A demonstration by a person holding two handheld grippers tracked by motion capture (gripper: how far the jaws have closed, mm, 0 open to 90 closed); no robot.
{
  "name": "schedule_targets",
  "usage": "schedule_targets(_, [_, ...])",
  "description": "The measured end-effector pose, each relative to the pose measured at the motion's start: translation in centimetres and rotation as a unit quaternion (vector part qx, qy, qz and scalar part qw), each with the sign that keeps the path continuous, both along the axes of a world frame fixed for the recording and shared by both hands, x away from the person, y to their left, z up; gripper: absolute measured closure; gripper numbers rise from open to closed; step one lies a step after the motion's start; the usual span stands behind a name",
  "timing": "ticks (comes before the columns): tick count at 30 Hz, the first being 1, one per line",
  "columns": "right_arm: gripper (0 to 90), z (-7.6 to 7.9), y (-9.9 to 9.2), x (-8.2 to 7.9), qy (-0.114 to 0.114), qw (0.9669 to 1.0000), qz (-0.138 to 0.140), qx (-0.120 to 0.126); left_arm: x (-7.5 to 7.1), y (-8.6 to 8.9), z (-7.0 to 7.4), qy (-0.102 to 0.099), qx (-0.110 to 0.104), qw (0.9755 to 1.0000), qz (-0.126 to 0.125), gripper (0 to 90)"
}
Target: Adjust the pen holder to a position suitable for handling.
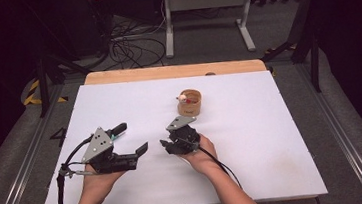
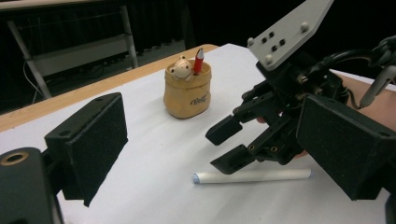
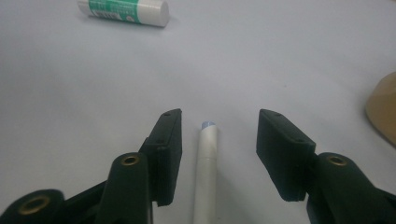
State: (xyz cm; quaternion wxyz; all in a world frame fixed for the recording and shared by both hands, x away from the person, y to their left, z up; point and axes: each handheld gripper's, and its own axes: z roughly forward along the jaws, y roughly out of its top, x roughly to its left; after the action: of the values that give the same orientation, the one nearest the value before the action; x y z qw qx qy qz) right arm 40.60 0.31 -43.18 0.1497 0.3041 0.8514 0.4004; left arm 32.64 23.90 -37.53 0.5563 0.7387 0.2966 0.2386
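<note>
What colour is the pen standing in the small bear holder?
Red with a white tip, the pen stands in the tan holder; the left gripper view shows it best.

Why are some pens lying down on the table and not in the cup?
Two things lie loose on the white table: a white pen flat between the open jaws of the right hand-held gripper, and a green-and-white tube farther off. The tan cup stands upright holding a red pen. Nothing looks spilled or broken.
</note>
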Motion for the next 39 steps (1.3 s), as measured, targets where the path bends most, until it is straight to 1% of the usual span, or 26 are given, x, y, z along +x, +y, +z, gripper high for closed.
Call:
schedule_targets(3, [53.4,-0.4,0.3,0.3,0.011,0.9999,-0.005,-0.009,0.0,0.1,0.0,0.001,0.0,1.0,0.001,9.8])
schedule_targets(6, [55.5,-0.7,0.5,0.4,0.013,0.9998,-0.008,-0.014,-0.1,0.1,0.1,0.002,-0.003,1.0,-0.002,9.9])
schedule_targets(10, [57.8,-1.1,0.8,0.6,0.022,0.9995,-0.013,-0.02,0.0,0.0,-0.1,0.003,0.002,1.0,-0.001,9.9])
schedule_targets(13, [59.3,-1.4,1.0,0.7,0.025,0.9993,-0.011,-0.027,0.1,0.0,-0.2,0.006,0.003,1.0,-0.003,9.9])
schedule_targets(16, [60.4,-1.6,1.2,0.7,0.034,0.9989,-0.015,-0.03,0.0,-0.1,-0.2,0.005,0.002,1.0,-0.004,9.9])
schedule_targets(20, [61.9,-2.0,1.4,0.9,0.039,0.9985,-0.017,-0.035,0.0,-0.1,-0.2,0.004,0.003,1.0,-0.001,10.0])
schedule_targets(23, [63.8,-2.1,1.5,0.9,0.039,0.9984,-0.02,-0.036,0.1,0.0,-0.2,0.004,0.003,1.0,0.005,10.2])
schedule_targets(29, [70.0,-2.1,1.5,0.9,0.04,0.9982,-0.02,-0.041,0.1,-0.1,-0.3,0.005,0.003,1.0,0.003,10.3])
schedule_targets(33, [77.4,-2.1,1.5,1.0,0.041,0.9983,-0.019,-0.038,0.1,-0.2,-0.3,0.003,0.004,1.0,0.005,10.5])
schedule_targets(36, [77.9,-2.1,1.4,1.1,0.045,0.9983,-0.018,-0.034,0.0,-0.1,-0.3,0.002,0.0,1.0,0.01,11.4])
schedule_targets(39, [78.6,-2.1,1.4,1.2,0.046,0.9982,-0.015,-0.035,0.0,0.0,-0.3,0.002,-0.002,0.9999,0.01,11.6])
